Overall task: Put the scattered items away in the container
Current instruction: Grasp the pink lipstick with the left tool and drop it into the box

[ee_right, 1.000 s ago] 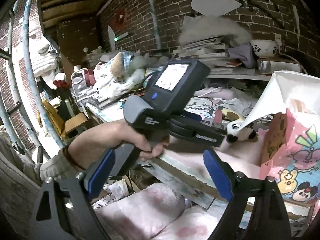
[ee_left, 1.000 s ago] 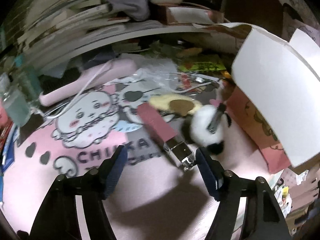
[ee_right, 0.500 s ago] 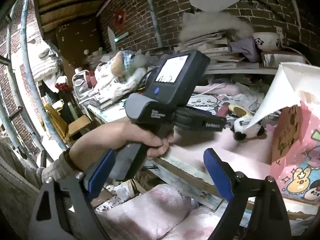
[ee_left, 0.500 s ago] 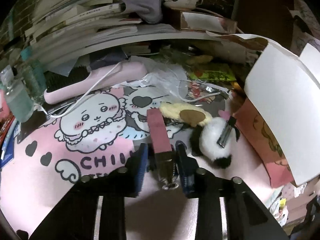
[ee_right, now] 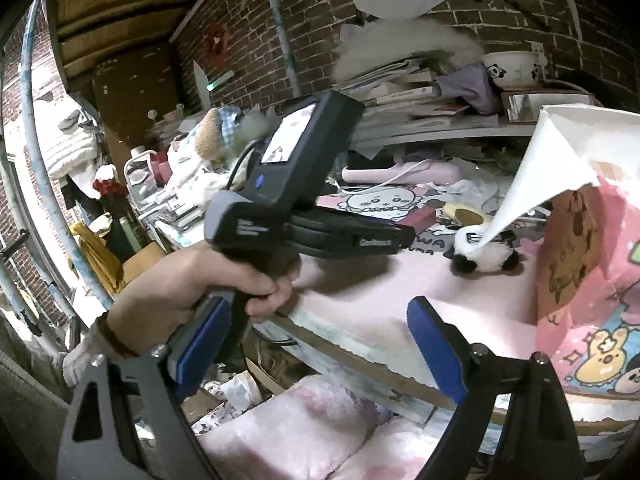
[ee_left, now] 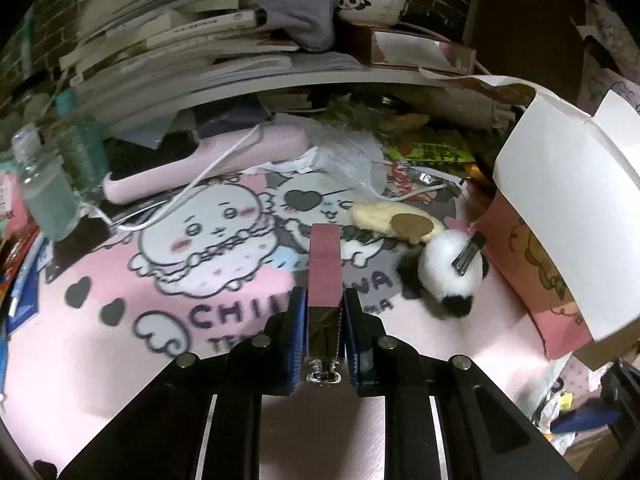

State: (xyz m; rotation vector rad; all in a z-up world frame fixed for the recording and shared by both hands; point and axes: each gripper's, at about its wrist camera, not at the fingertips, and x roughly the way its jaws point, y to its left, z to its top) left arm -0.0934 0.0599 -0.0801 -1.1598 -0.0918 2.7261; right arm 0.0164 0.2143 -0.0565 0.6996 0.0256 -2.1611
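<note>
My left gripper [ee_left: 325, 312] is shut on a long pink stick with a shiny metal end [ee_left: 325, 272], which points away over the pink cartoon mat [ee_left: 120, 280]. A white-and-black plush panda hair clip [ee_left: 452, 268] lies on the mat to the right. A yellow plush clip [ee_left: 396, 222] lies behind it. The open pink cartoon box with white flaps [ee_left: 560, 208] stands at the right. My right gripper [ee_right: 316, 336] is open and empty, off the table's front edge. In its view the left gripper [ee_right: 320, 216], the panda clip [ee_right: 484, 256] and the box [ee_right: 592, 280] show.
A pink flat device with a white cable [ee_left: 208, 160] lies at the back of the mat. Clear bottles [ee_left: 44, 192] stand at the left. A shelf with stacked books and a panda bowl [ee_left: 366, 0] hangs over the back. Snack wrappers [ee_left: 432, 156] lie behind the box.
My left gripper has closed on the pink stick, which lay slanted between open jaws a second ago, and now holds it straight ahead. The right gripper has stayed open.
</note>
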